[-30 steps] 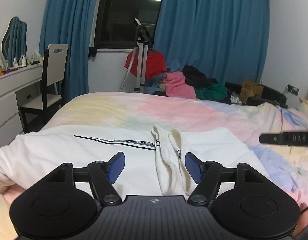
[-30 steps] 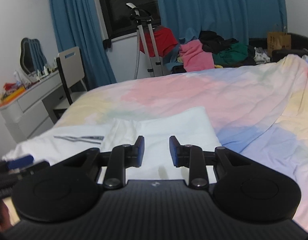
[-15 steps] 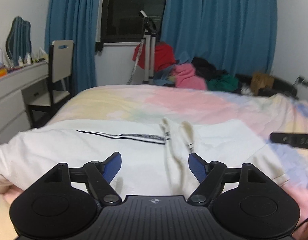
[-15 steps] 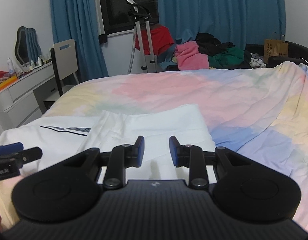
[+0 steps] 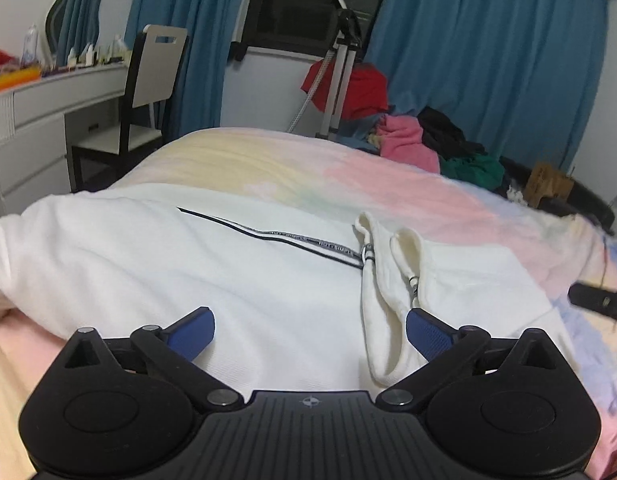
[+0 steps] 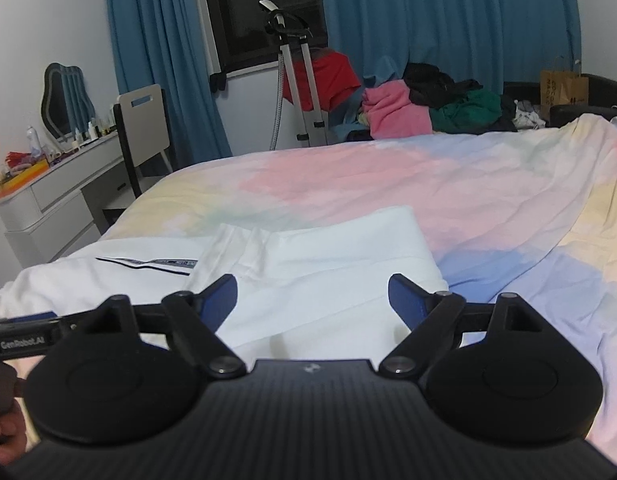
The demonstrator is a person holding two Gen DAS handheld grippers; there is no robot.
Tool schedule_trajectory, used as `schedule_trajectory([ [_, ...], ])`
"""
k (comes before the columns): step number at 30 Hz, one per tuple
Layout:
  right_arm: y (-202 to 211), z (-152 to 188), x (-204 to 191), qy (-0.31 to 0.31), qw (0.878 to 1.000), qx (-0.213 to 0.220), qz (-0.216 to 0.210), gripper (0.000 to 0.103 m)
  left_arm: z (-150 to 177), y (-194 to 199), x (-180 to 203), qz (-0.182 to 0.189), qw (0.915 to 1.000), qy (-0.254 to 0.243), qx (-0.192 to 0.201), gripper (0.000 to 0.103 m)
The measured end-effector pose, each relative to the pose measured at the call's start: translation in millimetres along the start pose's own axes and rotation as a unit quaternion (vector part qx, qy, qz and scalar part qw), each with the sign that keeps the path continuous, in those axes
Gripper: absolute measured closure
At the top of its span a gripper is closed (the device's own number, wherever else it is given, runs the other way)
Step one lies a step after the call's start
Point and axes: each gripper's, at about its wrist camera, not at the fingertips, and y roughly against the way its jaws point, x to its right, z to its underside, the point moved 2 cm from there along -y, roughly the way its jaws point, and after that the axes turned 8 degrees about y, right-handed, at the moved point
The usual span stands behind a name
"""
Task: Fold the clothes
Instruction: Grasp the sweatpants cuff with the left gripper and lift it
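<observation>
White garment (image 5: 236,280) flat on bed (image 6: 388,176); left gripper (image 5: 310,330) and right gripper (image 6: 313,294) near, both spread wide, gripping nothing.

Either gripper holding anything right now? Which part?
Nothing held. Left gripper and right gripper are both open above the white garment.

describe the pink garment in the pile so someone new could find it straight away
Look past the far edge of the pastel bed to the heap of clothes under the blue curtains. The pink garment sits at its left end, beside the dark green one, and is the heap's only pink piece.
</observation>
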Motion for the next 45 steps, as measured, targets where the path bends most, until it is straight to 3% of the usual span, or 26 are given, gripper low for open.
schedule_trajectory([
  [6, -4, 4, 3, -0.010, 1.000, -0.019, 0.005, 0.019, -12, 18, -33, 0.000, 0.9956, 0.094, 0.006, 0.000],
  [9, -5, 7, 9, -0.022, 0.999, -0.030, 0.010, 0.019, -17, 25, -68, 0.001, 0.9821, 0.188, -0.005, 0.000],
  [13, -7, 10, 17, -0.041, 0.998, -0.043, 0.012, 0.019, -17, 30, -118, -0.018, 0.9488, 0.315, -0.022, 0.000],
  [17, -9, 13, 22, -0.057, 0.997, -0.053, 0.015, 0.019, -19, 25, -166, -0.008, 0.9026, 0.428, -0.042, 0.000],
  [21, -12, 15, 23, -0.063, 0.996, -0.060, 0.012, 0.019, -23, 7, -210, -0.026, 0.8629, 0.502, -0.052, 0.003],
  [24, -16, 16, 23, -0.058, 0.996, -0.063, 0.009, 0.019, -27, -7, -240, -0.022, 0.8336, 0.551, -0.033, 0.014],
  [25, -17, 17, 22, -0.055, 0.996, -0.064, 0.008, 0.019, -31, -12, -247, -0.020, 0.8322, 0.553, -0.026, 0.019],
  [27, -18, 19, 18, -0.049, 0.997, -0.062, -0.002, 0.019, -38, -17, -259, -0.029, 0.8365, 0.547, -0.013, 0.028],
  [29, -20, 20, 12, -0.042, 0.997, -0.059, -0.014, 0.019, -46, -19, -267, -0.042, 0.8488, 0.527, 0.001, 0.037],
  [30, -21, 21, 9, -0.035, 0.998, -0.057, -0.020, 0.019, -50, -20, -272, -0.048, 0.8547, 0.517, 0.008, 0.047],
  [33, -31, 23, -8, -0.010, 0.998, -0.057, -0.033, 0.019, -61, -21, -277, -0.061, 0.8794, 0.472, 0.022, 0.061],
  [35, -40, 25, -20, 0.013, 0.997, -0.061, -0.040, 0.019, -66, -20, -270, -0.075, 0.8961, 0.436, 0.033, 0.066],
  [40, -74, 39, -41, 0.053, 0.991, -0.116, -0.038, 0.019, -89, -19, -211, -0.111, 0.9292, 0.346, 0.068, 0.075],
  [44, -75, 40, -43, 0.052, 0.991, -0.121, -0.032, 0.019, -106, -15, -157, -0.149, 0.9591, 0.213, 0.112, 0.077],
  [45, -70, 37, -39, 0.035, 0.992, -0.113, -0.037, 0.019, -110, -12, -142, -0.158, 0.9628, 0.181, 0.124, 0.077],
])
